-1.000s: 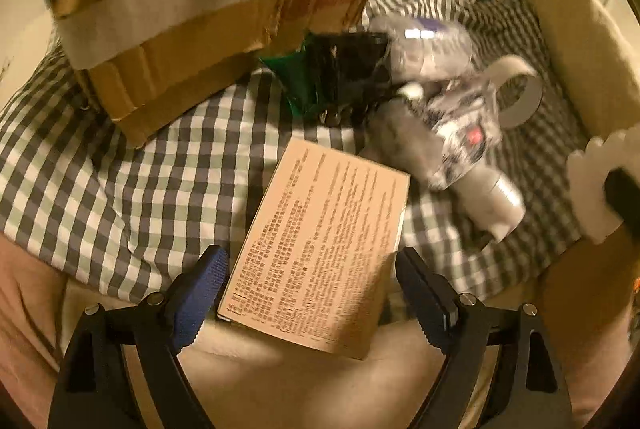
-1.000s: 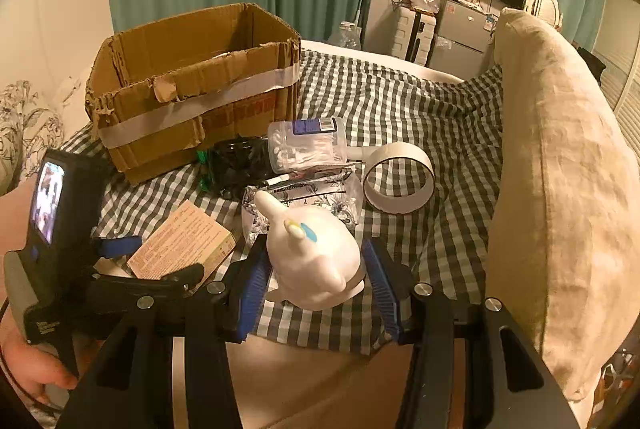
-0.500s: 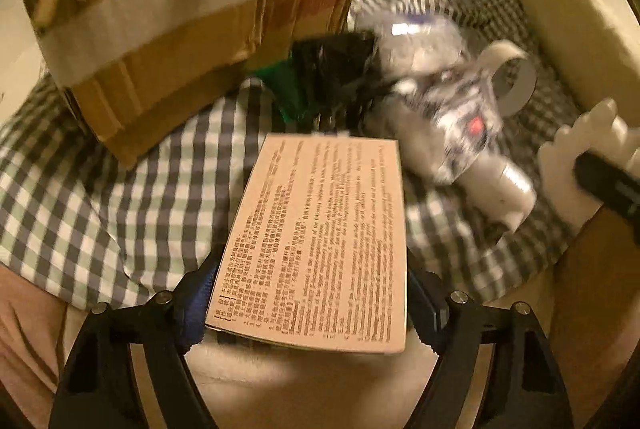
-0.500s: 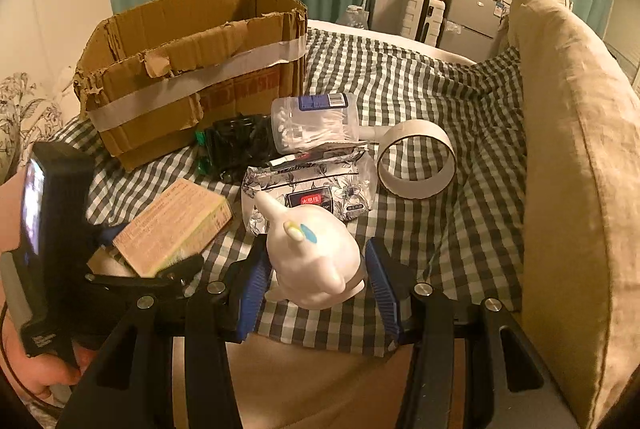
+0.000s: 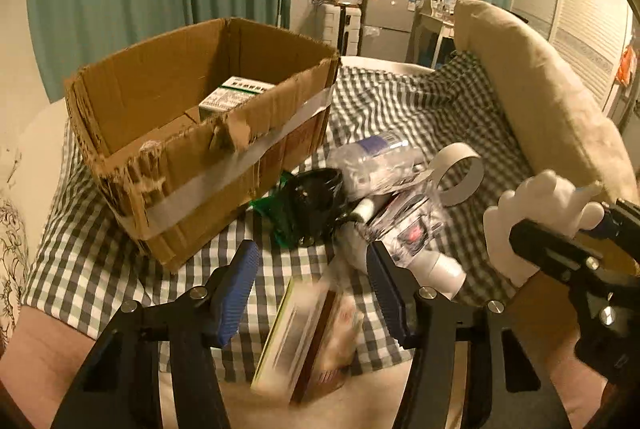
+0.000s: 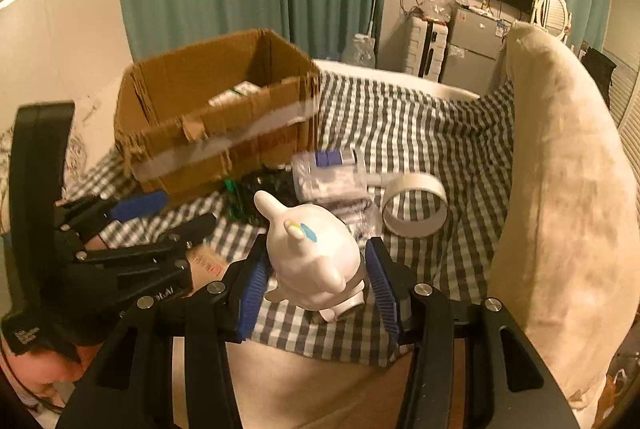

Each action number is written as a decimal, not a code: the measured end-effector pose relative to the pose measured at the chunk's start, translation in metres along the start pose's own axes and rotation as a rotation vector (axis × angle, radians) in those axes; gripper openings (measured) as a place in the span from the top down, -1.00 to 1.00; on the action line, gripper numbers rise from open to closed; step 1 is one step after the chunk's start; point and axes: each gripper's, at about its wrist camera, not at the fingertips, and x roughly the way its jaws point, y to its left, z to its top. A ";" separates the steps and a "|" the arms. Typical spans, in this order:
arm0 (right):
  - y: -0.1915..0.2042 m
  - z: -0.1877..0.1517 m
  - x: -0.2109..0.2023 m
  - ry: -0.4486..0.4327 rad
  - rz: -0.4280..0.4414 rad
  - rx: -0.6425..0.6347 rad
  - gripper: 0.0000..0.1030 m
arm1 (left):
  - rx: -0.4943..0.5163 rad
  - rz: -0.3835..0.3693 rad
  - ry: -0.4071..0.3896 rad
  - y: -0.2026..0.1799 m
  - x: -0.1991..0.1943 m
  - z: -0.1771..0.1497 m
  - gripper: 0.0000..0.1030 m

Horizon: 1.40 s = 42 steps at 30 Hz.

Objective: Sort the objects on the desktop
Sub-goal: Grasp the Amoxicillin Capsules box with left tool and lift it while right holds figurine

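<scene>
A white figurine [image 6: 316, 261] was clamped in the right gripper [image 6: 316, 277] above the checked bedspread [image 6: 420, 133]. The left gripper's [image 5: 312, 269] jaws were closing around a blurred flat box [image 5: 308, 341], contact undetermined. Transfer to the cardboard box [image 5: 192, 157] beyond was judged next.

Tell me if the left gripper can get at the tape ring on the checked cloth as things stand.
Probably not directly: the left gripper, jaws closing, has a small box between them, and a heap of packets lies before the tape ring.
</scene>
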 end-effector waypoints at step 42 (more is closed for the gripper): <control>-0.022 -0.022 0.055 0.077 0.011 0.039 0.07 | -0.801 0.295 0.324 0.059 0.092 -0.052 -0.96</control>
